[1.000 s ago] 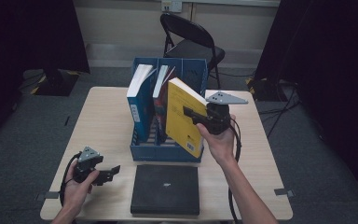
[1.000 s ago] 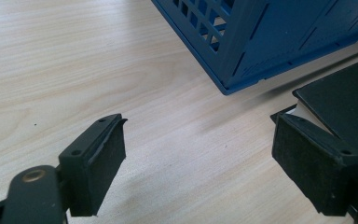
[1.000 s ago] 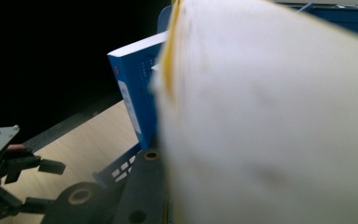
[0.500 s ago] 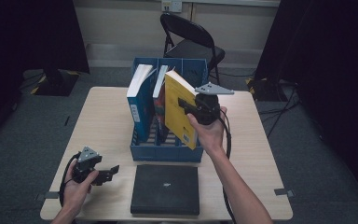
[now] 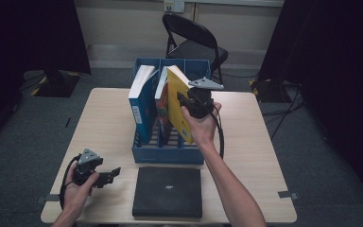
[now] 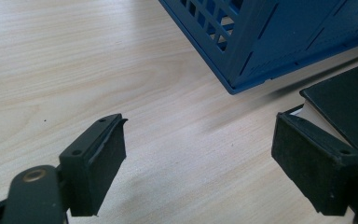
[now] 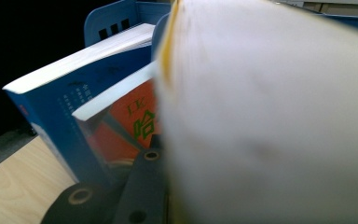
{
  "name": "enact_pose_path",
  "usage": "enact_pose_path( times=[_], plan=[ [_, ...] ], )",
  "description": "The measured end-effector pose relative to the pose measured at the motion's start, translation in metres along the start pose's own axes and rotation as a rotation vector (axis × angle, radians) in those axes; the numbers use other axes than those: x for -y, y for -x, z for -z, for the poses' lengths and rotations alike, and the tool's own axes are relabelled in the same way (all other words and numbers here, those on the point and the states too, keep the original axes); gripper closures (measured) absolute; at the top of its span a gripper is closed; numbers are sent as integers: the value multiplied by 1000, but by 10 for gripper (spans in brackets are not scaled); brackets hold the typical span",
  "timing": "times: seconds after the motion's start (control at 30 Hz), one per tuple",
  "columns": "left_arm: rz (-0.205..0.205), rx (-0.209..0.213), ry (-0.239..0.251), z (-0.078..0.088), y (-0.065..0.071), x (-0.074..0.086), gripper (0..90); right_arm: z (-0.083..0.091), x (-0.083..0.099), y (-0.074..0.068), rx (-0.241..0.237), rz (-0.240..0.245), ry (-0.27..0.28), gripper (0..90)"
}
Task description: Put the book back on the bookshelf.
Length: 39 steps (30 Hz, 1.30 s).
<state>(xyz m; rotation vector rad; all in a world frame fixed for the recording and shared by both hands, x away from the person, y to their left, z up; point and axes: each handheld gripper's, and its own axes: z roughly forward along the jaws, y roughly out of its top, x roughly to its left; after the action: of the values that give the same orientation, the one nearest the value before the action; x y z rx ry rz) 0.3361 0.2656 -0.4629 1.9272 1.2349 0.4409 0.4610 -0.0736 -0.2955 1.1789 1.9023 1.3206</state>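
pages of the yellow book (image 7: 270, 121) hide one right claw (image 5: 185, 101) jaw.

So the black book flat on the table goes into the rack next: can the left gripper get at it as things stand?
Probably yes. The left gripper is open and holds nothing, and the black book lies just beside it on the table, uncovered, with nothing between them.
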Motion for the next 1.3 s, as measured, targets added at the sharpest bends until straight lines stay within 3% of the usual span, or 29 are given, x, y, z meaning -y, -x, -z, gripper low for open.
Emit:
enact_pose_path(
  times=[0.33, 0.47, 0.73, 1.3],
  plan=[
    [9, -3, 2, -1, 1, -1, 171, -19, -7, -7, 69, -39, 12, 759],
    [-1, -2, -2, -1, 1, -1, 170, -27, -10, -13, 102, -33, 14, 759],
    [-2, 2, 2, -1, 0, 0, 170, -43, -12, -13, 142, -55, 12, 759],
    [0, 2, 0, -1, 0, 0, 170, -69, -10, -13, 187, -70, 22, 759]
  ],
)
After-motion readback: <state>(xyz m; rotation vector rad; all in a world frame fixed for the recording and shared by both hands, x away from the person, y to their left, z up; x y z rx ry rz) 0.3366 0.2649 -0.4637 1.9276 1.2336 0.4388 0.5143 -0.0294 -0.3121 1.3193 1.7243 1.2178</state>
